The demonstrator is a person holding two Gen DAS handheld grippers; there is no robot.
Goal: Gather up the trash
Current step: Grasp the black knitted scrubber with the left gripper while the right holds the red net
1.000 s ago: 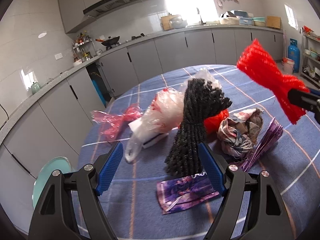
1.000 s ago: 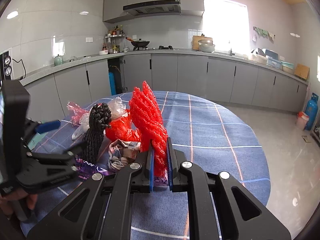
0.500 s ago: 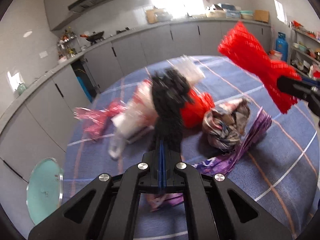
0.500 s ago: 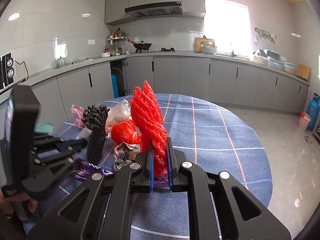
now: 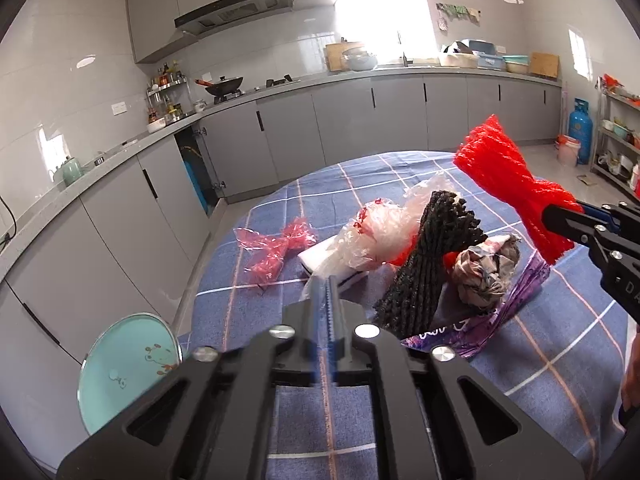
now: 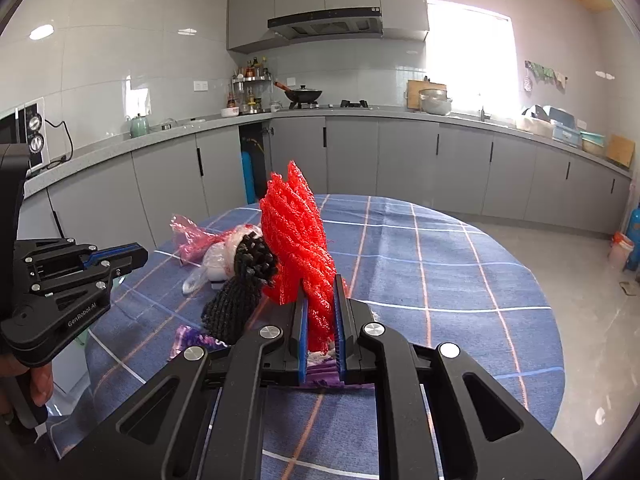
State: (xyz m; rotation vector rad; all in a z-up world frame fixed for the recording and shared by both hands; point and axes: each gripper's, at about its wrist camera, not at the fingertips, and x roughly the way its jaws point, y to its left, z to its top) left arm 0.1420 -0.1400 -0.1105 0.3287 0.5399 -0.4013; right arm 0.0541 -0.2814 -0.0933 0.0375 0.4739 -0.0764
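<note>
A pile of trash lies on the blue checked tablecloth (image 5: 360, 184). In it a black foam net (image 5: 432, 264) leans upright beside a clear plastic bag (image 5: 376, 232), a crumpled wad (image 5: 486, 268) and a purple wrapper (image 5: 460, 332). My left gripper (image 5: 326, 284) hangs just left of the black net. Its jaws are opening from a narrow gap, with nothing between them. My right gripper (image 6: 320, 320) is shut on a red foam net (image 6: 300, 240), which it holds upright above the table. The black net (image 6: 240, 288) stands just left of it.
Pink cellophane (image 5: 276, 244) and a white box (image 5: 320, 256) lie left of the pile. A round teal lid (image 5: 124, 368) sits below the table's left edge. Grey kitchen cabinets (image 5: 360, 128) run behind. A blue gas bottle (image 5: 580, 120) stands at the far right.
The left gripper closed at the black net, then came away up and to the left without it. The net stays leaning on the table. The right gripper keeps still with the red net.
</note>
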